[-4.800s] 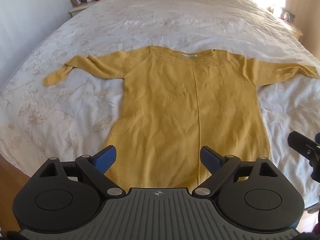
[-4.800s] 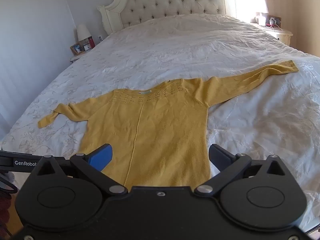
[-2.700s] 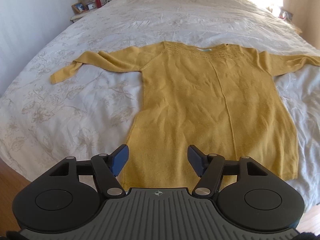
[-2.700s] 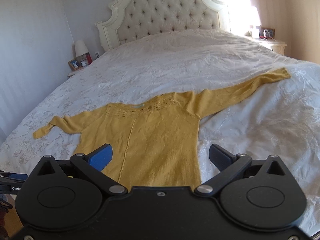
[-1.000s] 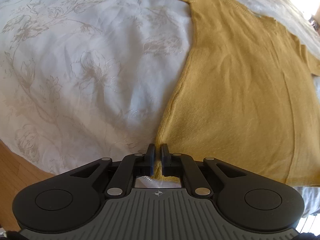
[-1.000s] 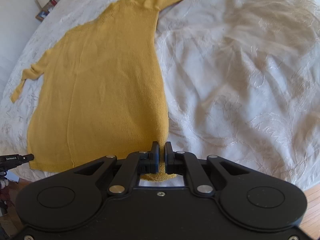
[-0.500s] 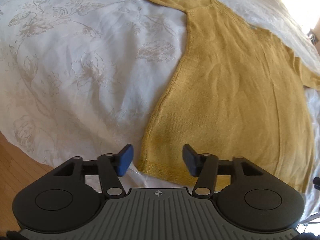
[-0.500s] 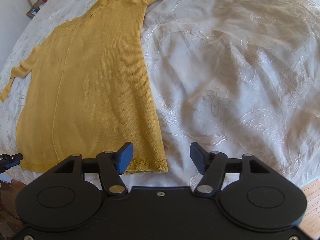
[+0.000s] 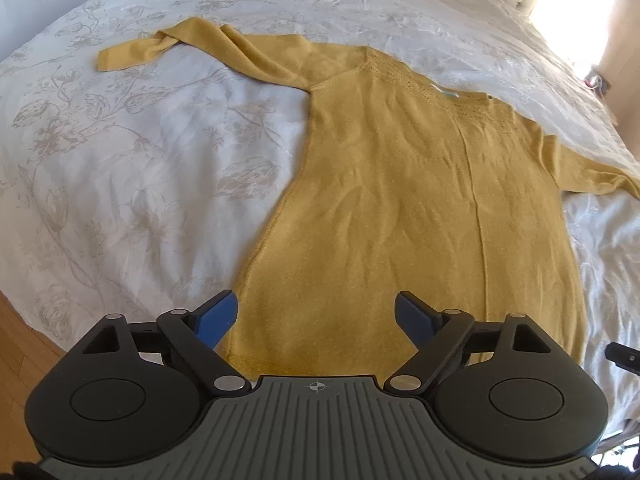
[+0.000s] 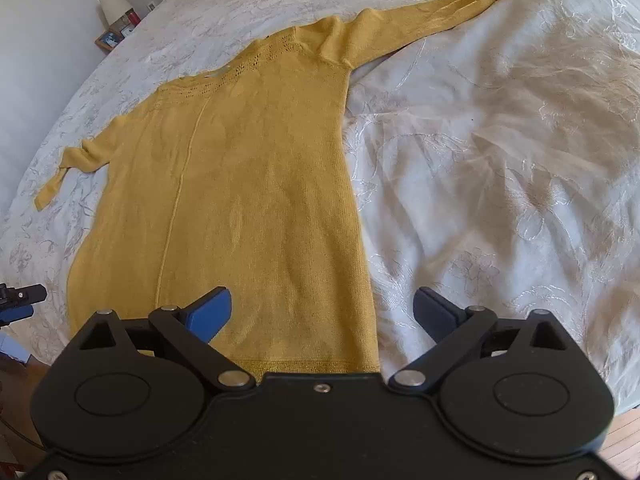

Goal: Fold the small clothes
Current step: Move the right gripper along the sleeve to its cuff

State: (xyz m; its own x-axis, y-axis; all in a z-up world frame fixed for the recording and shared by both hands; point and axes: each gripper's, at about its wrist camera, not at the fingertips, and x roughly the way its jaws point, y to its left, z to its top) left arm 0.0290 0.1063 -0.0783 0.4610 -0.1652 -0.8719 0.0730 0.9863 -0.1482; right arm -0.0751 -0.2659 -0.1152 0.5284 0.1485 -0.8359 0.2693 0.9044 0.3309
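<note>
A mustard-yellow knit sweater (image 9: 420,208) (image 10: 240,184) lies flat on the bed, neckline away from me, both sleeves spread out sideways. My left gripper (image 9: 316,316) hovers above the hem's left corner, its jaws opening wide, with only cloth lying beneath the gap. My right gripper (image 10: 322,312) hangs over the hem's right corner, jaws likewise opening, and nothing is pinched between its blue pads (image 10: 210,312). The left sleeve (image 9: 192,46) is twisted near its cuff. The right sleeve (image 10: 460,6) stretches straight toward the far right.
The white bedspread (image 9: 132,160) (image 10: 500,168) with a pale flower pattern covers the bed. Wooden floor (image 9: 16,364) shows at the near left. A nightstand with a lamp and frames (image 10: 118,26) stands at the far left. The other gripper's tip (image 10: 24,294) pokes in at the left edge.
Both grippers were shut on the sweater's hem corners a second ago. They have let go, opened wide and lifted, so more of the sweater shows in both views.
</note>
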